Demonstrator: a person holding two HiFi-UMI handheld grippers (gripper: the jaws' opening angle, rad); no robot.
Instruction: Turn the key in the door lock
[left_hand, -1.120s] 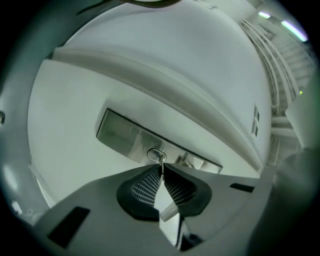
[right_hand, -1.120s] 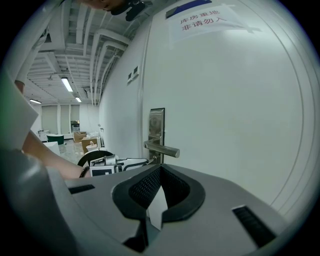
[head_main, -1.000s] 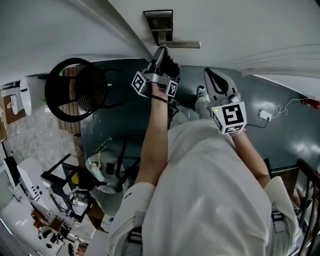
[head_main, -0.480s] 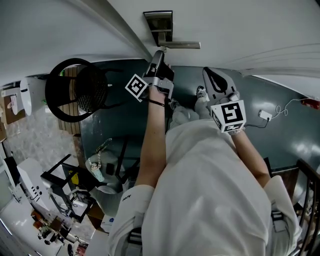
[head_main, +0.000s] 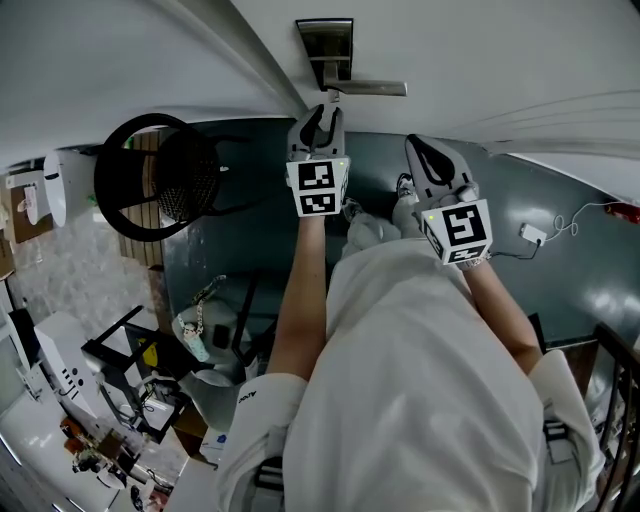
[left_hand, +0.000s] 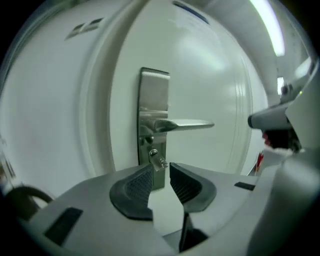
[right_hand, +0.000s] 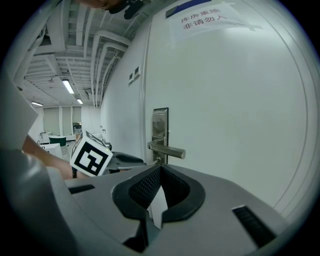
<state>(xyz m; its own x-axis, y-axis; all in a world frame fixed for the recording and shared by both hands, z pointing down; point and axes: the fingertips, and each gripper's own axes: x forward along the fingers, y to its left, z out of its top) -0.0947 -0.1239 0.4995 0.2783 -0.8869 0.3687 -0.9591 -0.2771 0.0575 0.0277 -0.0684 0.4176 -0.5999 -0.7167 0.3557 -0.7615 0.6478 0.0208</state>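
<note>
Since the turn looks done, left gripper (left_hand: 161, 171) has just been opening its jaws, key (left_hand: 159, 161) in the lock (left_hand: 153, 153) just ahead, unpinched | right gripper (right_hand: 159, 170) clenched empty, unneeded.

I am reading one paper sign (right_hand: 207, 20) taped high on the white door (right_hand: 235, 125) in the right gripper view. It is carrying two lines of Chinese characters, 库房重地 above 非请勿入, with a blue strip over them too small for me to make out. My left marker cube (head_main: 318, 187) and right marker cube (head_main: 458, 232) are showing black-and-white square code patterns rather than letters.
</note>
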